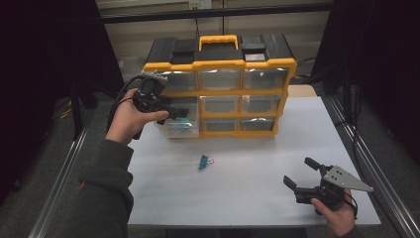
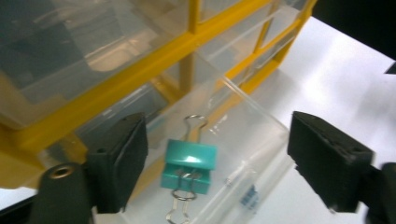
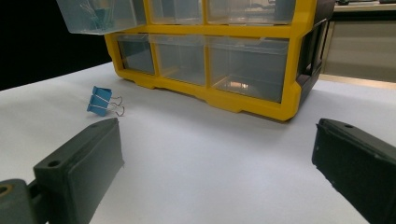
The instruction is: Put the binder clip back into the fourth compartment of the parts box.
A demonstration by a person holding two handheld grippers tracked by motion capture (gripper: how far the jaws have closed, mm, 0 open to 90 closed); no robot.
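The left gripper [image 2: 217,158] is hovering with jaws spread over the pulled-out clear drawer [image 2: 252,140], where a teal binder clip [image 2: 189,165] is lying loose, its lower wire handle cut off by the frame edge. The right gripper [image 1: 303,174] is resting spread near the table's [image 1: 237,198] edge, well apart from a blue clip [image 1: 203,162].

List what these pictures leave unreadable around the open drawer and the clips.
- Open drawer: high view, left gripper covers its contents.
- Teal clip: left gripper view, lower handle cut by bottom edge.
- Blue clip: high view, too small for detail.
- Drawer label: blurred.
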